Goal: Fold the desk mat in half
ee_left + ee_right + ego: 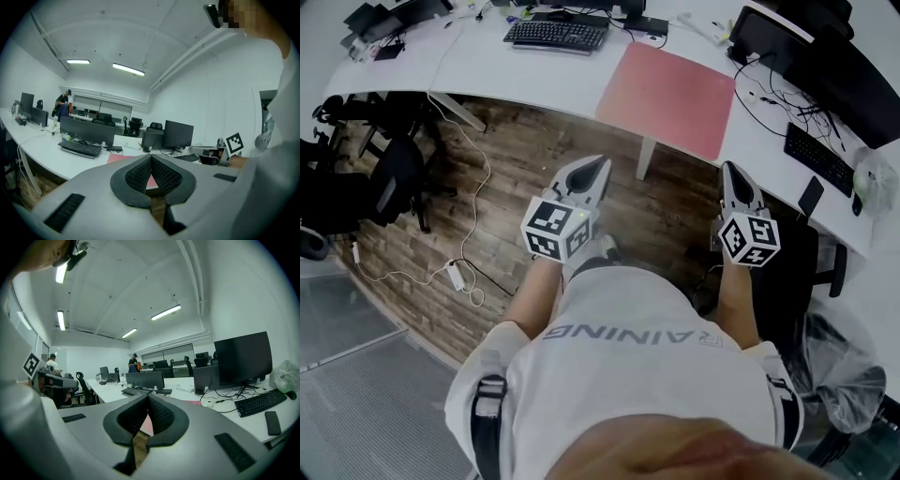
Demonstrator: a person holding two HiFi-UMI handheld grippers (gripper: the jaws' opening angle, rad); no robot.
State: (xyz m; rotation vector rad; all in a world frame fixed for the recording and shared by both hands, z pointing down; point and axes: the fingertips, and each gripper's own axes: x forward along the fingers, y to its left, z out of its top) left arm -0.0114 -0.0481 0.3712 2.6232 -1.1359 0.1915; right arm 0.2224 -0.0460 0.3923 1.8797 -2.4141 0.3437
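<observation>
White desk (487, 67) curves across the top of the head view. Red desk mat (667, 98) lies flat and unfolded on it, at the front edge, right of a black keyboard (556, 34). Left gripper (602, 163) and right gripper (729, 169) are both clenched with nothing between the pads. They hang over the wooden floor, apart from the mat.

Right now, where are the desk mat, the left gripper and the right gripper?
desk mat (667, 98): head view, middle of its pink surface.
left gripper (602, 161): head view, tips of its closed jaws.
right gripper (728, 169): head view, tips of its closed jaws.
</observation>
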